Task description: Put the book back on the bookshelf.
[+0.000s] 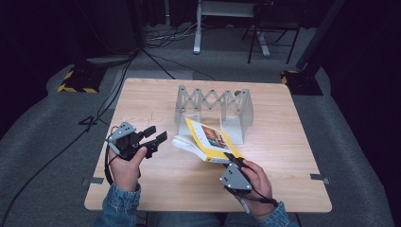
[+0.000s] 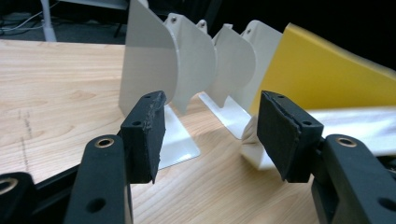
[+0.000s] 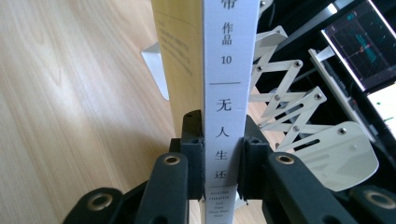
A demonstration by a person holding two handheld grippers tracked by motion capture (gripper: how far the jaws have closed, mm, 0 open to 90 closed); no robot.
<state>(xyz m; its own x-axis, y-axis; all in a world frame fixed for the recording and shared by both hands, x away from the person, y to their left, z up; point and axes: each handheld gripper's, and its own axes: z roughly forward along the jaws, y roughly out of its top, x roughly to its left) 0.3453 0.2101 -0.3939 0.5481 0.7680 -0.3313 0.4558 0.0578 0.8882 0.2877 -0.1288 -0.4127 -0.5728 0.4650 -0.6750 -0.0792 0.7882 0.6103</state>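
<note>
The wooden counter [image 1: 156, 99] carries a grey expanding book rack [image 1: 213, 109] standing upright a little toward twelve o'clock from its middle, its flat dividers joined at the back by a scissor lattice. At about six o'clock from the rack, a yellow paperback book [image 1: 209, 138] is tilted, its pale page edges low toward nine o'clock and close to the counter, its far corner just in front of the rack's nearest divider. The right gripper [image 1: 235, 161] grips the book's corner at about five o'clock; in the right gripper view both fingers [image 3: 192, 156] are clamped against the white spine [image 3: 228, 74], one on each side, with printed characters running down it. The left gripper [image 1: 156, 138] sits at nine o'clock from the book, apart from it, pointing toward it. Its fingers [image 2: 145, 133] stand wide apart with nothing between them, the rack's dividers [image 2: 154, 70] and the yellow cover [image 2: 322, 79] beyond.
</note>
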